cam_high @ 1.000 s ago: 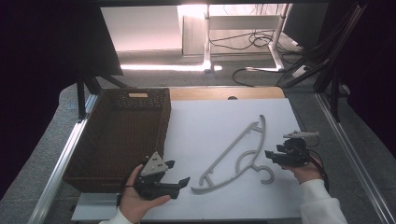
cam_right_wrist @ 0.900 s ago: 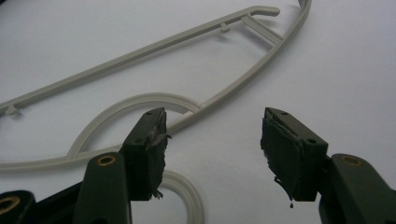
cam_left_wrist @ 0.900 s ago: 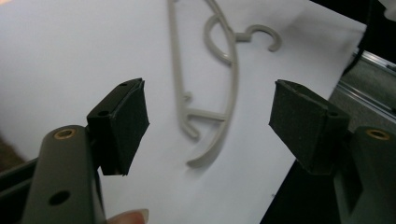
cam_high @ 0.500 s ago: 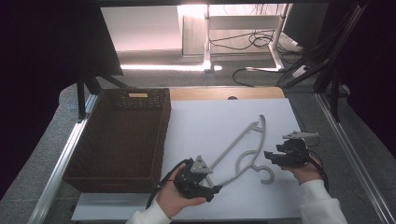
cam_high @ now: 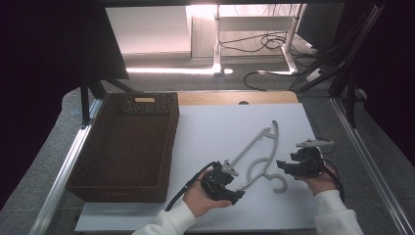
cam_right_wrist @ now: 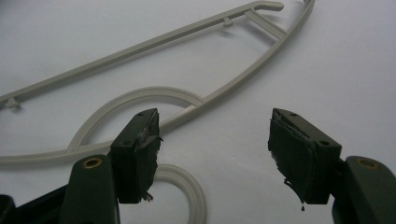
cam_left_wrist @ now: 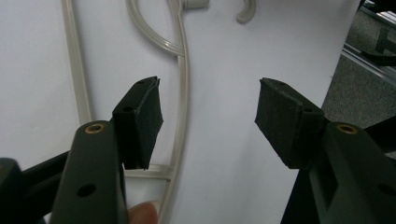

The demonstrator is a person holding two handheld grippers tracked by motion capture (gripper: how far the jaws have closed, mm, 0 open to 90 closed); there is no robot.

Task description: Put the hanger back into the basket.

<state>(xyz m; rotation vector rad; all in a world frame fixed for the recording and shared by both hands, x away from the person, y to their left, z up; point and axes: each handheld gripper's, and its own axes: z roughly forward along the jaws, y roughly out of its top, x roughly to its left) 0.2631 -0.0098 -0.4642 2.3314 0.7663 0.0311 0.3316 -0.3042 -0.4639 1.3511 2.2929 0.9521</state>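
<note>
From the high view, the grey hanger (cam_high: 259,155) is lying flat on the white tabletop (cam_high: 215,127), a bit to the right of the brown wicker basket (cam_high: 128,142). Your left gripper (cam_high: 226,185) is right at the hanger's near end, the end closest to you, and your right gripper (cam_high: 288,166) sits just beside the hook, on the side away from the basket.

In the left gripper view, your jaws have just been closing a bit but there's a wide gap between them. The hanger (cam_left_wrist: 180,93) runs across the tabletop under that gap, close to the left pad, and nothing is pinched.

In the right gripper view, your jaws have just been opening and stand apart with nothing held. The hanger's hook (cam_right_wrist: 187,186) curls by the left pad, with the rest of the hanger (cam_right_wrist: 140,49) stretching away beyond it.
</note>
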